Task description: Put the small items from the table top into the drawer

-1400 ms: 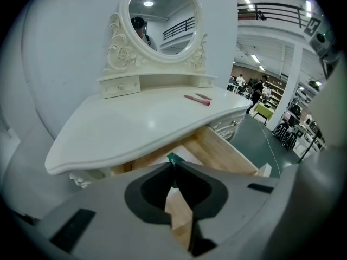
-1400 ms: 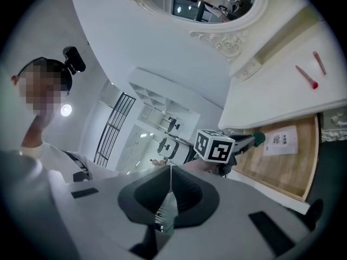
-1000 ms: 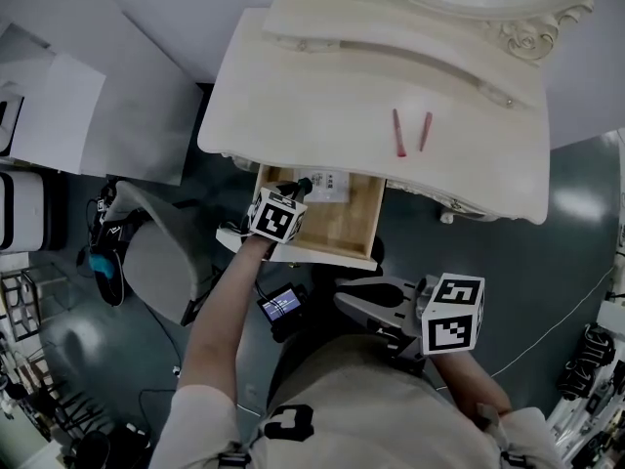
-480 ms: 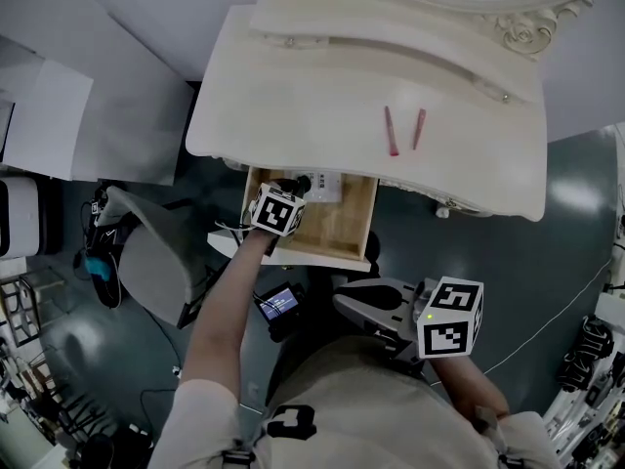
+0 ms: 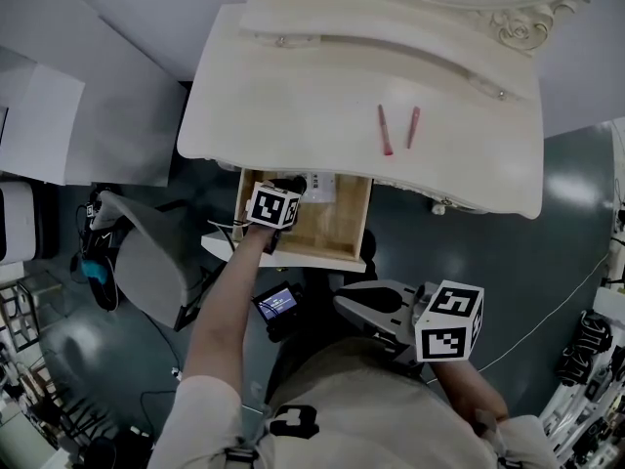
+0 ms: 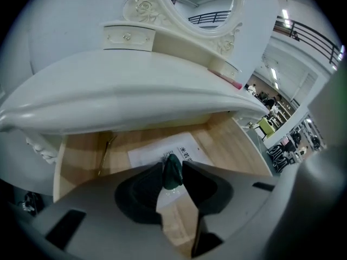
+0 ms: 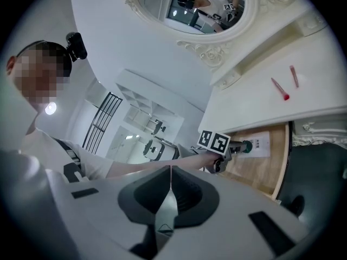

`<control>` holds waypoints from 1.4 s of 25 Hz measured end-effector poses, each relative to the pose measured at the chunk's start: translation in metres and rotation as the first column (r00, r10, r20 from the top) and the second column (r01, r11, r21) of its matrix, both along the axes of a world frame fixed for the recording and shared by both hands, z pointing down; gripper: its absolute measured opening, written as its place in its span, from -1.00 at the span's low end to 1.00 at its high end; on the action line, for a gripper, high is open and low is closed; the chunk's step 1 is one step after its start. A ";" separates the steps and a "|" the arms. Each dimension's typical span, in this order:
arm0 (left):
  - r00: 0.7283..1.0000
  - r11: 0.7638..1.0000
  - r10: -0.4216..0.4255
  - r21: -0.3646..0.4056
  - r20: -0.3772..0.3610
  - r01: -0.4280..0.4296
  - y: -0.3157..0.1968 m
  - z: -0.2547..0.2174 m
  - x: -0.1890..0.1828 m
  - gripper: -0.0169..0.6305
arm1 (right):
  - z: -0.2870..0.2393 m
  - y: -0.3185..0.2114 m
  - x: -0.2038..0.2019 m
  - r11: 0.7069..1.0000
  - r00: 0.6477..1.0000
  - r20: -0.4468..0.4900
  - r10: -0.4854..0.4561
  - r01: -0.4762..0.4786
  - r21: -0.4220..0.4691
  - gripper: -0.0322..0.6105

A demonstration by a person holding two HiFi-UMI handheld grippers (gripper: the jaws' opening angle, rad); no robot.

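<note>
The left claw (image 6: 173, 166) points down into the open drawer (image 6: 241, 145), and its jaws have just been opening; a small dark green item (image 6: 173, 176) stands between them and fills nearly the whole gap. Under the item a white paper (image 6: 157, 153) with black print lies on the wooden bottom of the drawer, and a thin brown rod (image 6: 104, 155) lies near the left wall. Above the drawer the white bench (image 6: 135, 85) juts out, with a red stick (image 6: 232, 82) at its right edge and an oval mirror (image 6: 203, 7) behind.
</note>
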State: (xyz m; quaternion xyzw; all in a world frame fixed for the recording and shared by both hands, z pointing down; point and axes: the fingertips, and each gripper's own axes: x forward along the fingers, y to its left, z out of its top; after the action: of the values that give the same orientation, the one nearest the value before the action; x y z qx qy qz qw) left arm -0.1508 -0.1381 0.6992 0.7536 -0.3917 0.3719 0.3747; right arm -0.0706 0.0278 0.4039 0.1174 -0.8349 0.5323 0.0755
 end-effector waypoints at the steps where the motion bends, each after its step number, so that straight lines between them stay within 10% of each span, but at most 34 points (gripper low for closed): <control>1: 1.000 1.000 -0.003 -0.003 0.003 0.003 0.000 0.001 0.000 -0.47 | 0.000 0.000 0.000 1.000 1.000 -0.001 0.001 -0.001 0.001 -0.80; 10: 0.998 1.000 -0.019 0.005 0.059 0.019 -0.005 0.005 -0.005 0.00 | -0.001 0.002 0.004 1.000 1.000 -0.010 0.018 -0.018 0.012 -0.80; 35: 0.999 0.983 -0.002 0.185 -0.037 0.009 0.002 -0.084 -0.004 0.01 | -0.021 0.023 -0.009 0.997 0.999 -0.025 0.043 -0.041 0.071 -0.81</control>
State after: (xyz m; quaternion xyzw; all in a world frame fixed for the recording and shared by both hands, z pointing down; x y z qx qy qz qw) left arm -0.1553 -0.1366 0.6150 0.7909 -0.4196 0.3187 0.3112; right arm -0.0797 0.0511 0.3832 0.1444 -0.8495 0.5025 0.0712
